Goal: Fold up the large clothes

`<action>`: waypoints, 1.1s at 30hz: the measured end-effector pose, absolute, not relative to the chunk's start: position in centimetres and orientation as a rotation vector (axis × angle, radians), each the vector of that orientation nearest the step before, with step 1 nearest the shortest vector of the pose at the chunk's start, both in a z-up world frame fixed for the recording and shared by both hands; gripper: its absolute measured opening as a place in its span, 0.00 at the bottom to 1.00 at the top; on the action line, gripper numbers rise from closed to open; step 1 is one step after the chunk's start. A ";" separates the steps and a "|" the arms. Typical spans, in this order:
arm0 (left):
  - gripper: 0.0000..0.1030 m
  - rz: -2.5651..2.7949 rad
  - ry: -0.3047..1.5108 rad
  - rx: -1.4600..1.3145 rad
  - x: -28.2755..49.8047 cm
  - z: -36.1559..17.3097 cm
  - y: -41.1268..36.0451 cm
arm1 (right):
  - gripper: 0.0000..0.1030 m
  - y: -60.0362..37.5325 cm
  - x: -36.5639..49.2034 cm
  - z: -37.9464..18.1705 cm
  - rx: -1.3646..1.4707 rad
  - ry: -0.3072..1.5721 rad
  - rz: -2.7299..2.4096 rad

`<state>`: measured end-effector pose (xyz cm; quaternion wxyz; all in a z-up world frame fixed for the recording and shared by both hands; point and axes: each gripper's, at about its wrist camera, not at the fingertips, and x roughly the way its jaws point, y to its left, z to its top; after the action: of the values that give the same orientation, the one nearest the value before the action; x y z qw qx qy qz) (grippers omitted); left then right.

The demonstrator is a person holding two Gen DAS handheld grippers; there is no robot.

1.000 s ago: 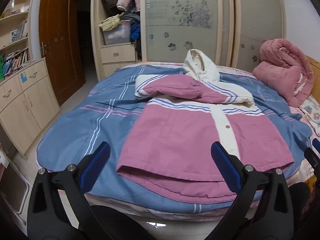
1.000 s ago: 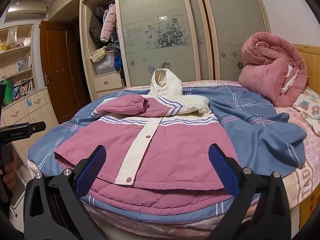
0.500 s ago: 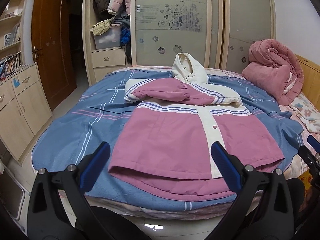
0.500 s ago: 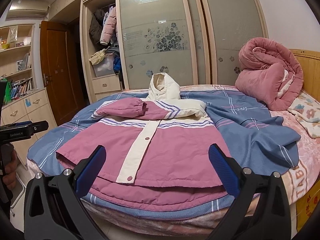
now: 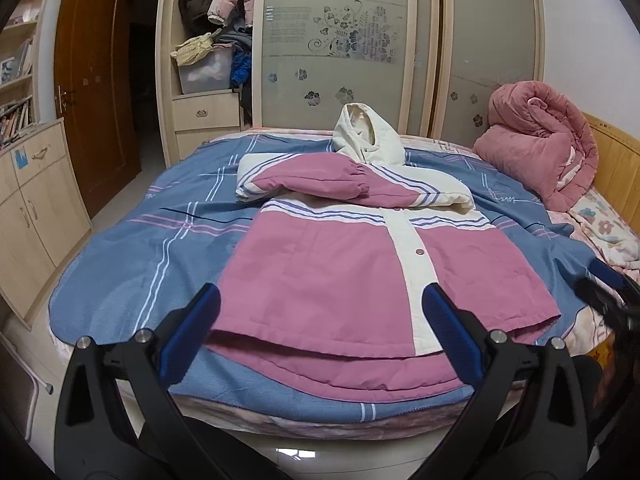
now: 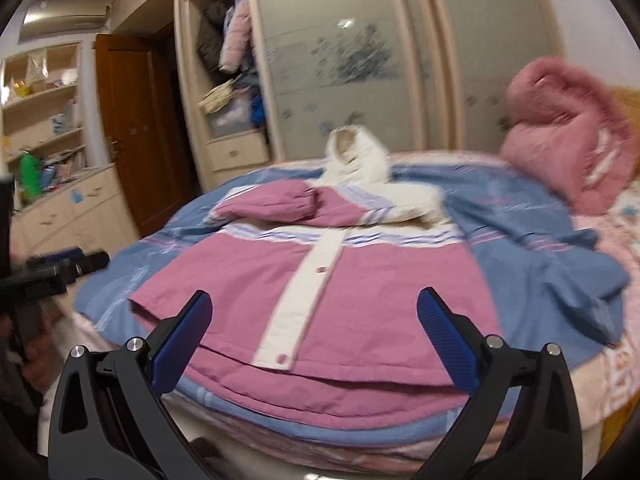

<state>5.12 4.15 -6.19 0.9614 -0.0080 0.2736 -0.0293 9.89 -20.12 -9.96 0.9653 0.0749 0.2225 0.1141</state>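
Jacket (image 5: pixel 332 272) lies flat on the bed (image 5: pixel 132 256); left hand-held gripper (image 5: pixel 318 336) and right hand-held gripper (image 6: pixel 314 338) hover with fingers apart, empty.

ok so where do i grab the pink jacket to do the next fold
Probably the bottom hem of the pink jacket, at its two near corners, one tool on each. Come in from the foot of the bed, low and level. The hem lies at the bed's near edge facing both open tools, left tool and right tool, and the sleeves are already folded across the chest.
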 end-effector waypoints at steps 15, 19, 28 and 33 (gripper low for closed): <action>0.98 -0.138 0.557 -0.044 6.3 -7.4 5.3 | 0.61 -16.6 43.3 -11.2 0.516 0.826 0.604; 0.98 -0.160 0.570 -0.051 6.8 -8.0 5.6 | 0.54 -16.6 50.9 -14.0 0.593 0.890 0.564; 0.98 -0.156 0.614 -0.079 9.6 -9.6 6.9 | 0.47 -15.8 58.9 -17.9 0.705 0.948 0.584; 0.98 -0.154 0.625 -0.088 10.6 -10.0 7.1 | 0.09 -13.6 59.1 -17.3 0.686 0.958 0.652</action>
<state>10.65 7.12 -10.05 0.9477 -0.0434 0.3070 -0.0754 59.14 -13.56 -17.34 0.7817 0.3176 0.4436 0.3021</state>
